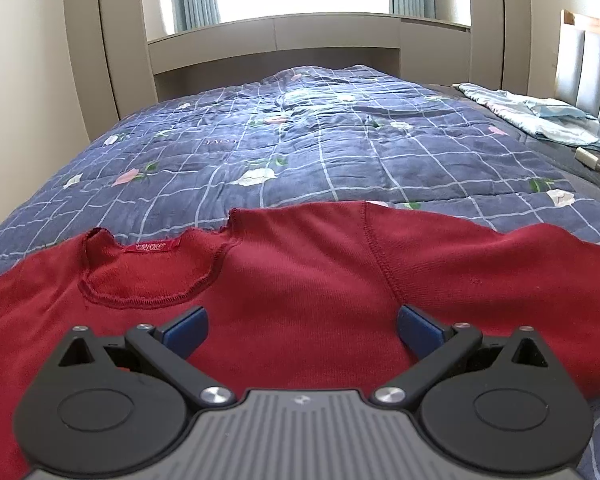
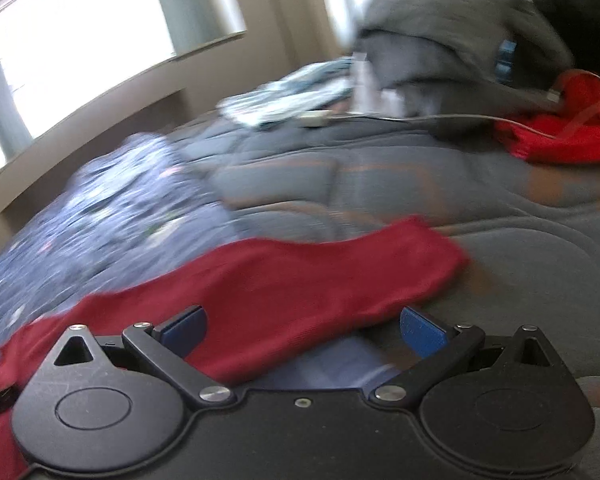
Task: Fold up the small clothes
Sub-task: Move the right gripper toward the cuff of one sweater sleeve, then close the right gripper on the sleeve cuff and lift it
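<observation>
Right wrist view was motion-blurred; far objects hard to read: a grey heap, a bright red cloth with a thin cable running across it, a pale patterned bundle. Sweater's lower body cut off by the frame edge in both views.

Red sweater was fine ribbed knit, stitched round neckline with a red label inside the collar, raglan seam running up ahead of the right-hand jaw. It lay flat on a quilted navy bedspread with pale grid lines and flower prints. In the right wrist view a sleeve stretched forward and to the right past the jaws, cuff end resting on a grey quilted mattress.

Left gripper was low over the sweater chest, jaws spread wide, nothing between the blue pads; neckline just ahead of the left-hand jaw. Right gripper was tilted, jaws released wide, sleeve fabric lying between them near the left-hand pad; contact unclear from blur.
</observation>
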